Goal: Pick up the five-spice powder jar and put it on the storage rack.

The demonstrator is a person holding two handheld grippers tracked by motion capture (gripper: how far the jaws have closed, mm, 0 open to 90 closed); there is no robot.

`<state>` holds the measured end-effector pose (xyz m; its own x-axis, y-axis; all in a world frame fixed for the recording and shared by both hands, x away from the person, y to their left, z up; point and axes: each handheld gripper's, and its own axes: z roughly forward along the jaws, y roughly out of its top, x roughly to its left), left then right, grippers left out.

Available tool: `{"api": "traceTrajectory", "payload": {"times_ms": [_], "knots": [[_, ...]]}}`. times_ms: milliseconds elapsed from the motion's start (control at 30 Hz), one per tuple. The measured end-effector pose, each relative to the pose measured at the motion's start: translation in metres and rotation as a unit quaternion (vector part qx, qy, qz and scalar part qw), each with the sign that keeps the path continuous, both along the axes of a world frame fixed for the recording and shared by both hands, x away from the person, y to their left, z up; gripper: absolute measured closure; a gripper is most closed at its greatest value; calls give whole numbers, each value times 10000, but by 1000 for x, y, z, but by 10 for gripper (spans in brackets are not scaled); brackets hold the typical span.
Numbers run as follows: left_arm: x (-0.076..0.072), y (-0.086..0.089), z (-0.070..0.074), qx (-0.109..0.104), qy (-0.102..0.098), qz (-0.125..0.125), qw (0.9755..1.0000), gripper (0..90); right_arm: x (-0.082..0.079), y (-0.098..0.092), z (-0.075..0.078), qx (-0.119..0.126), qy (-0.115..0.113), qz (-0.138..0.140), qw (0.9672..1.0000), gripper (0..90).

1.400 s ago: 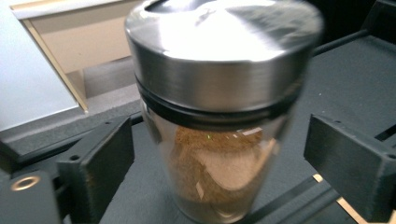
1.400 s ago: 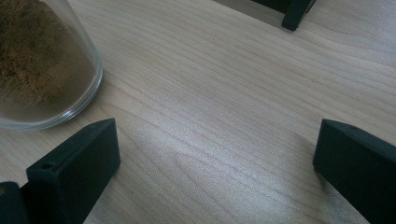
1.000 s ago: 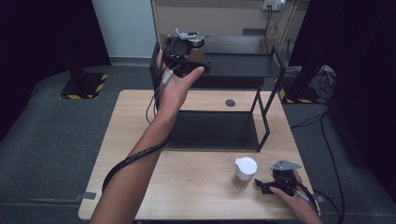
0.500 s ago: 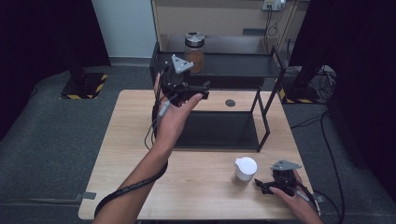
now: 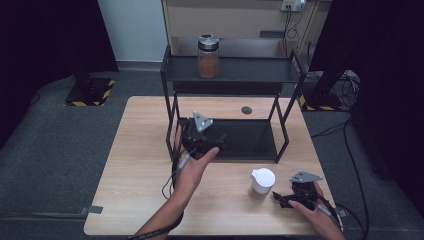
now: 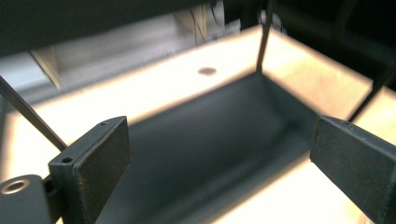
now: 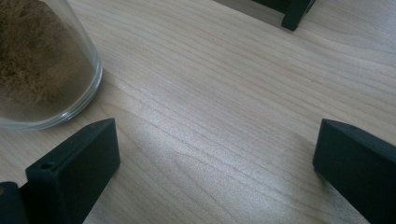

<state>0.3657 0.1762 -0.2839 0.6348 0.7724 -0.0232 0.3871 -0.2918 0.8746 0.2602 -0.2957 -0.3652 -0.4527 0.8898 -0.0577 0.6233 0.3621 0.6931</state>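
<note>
A glass jar (image 5: 208, 56) with brown contents and a metal lid stands on the top shelf (image 5: 255, 70) of a black rack. My left gripper (image 5: 207, 136) hovers at the front left of the rack's lower shelf (image 5: 247, 140). Its jaws are open in the left gripper view (image 6: 219, 158), with nothing between them and the dark lower shelf (image 6: 201, 154) ahead. A second jar (image 5: 262, 184) with a white lid stands on the table. My right gripper (image 5: 280, 199) rests just right of it, open and empty (image 7: 215, 172), with the jar's glass base (image 7: 42, 60) beside one jaw.
The wooden table (image 5: 140, 165) carries the two-tier rack at its back half. A small dark disc (image 5: 246, 110) sits in the tabletop behind the lower shelf. A rack foot (image 7: 294, 16) stands ahead of the right gripper. Dark floor and cables surround the table.
My left hand has come down from the top shelf to the front of the lower shelf, leaving the metal-lidded jar standing up there. The right gripper and white-lidded jar have not moved.
</note>
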Motion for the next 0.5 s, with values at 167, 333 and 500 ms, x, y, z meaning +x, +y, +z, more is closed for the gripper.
{"api": "traceTrajectory", "payload": {"times_ms": [167,333,500], "knots": [[-4,-5,-40,232,396,-153,9988,53,0,0,0,0,0,0,10000,14],[-12,-7,-62,495,541,-275,9969,53,0,0,0,0,-4,-3,10000,14],[-20,-2,-71,828,518,-354,9946,51,-1,0,0,0,-2,-10,10000,14]]}}
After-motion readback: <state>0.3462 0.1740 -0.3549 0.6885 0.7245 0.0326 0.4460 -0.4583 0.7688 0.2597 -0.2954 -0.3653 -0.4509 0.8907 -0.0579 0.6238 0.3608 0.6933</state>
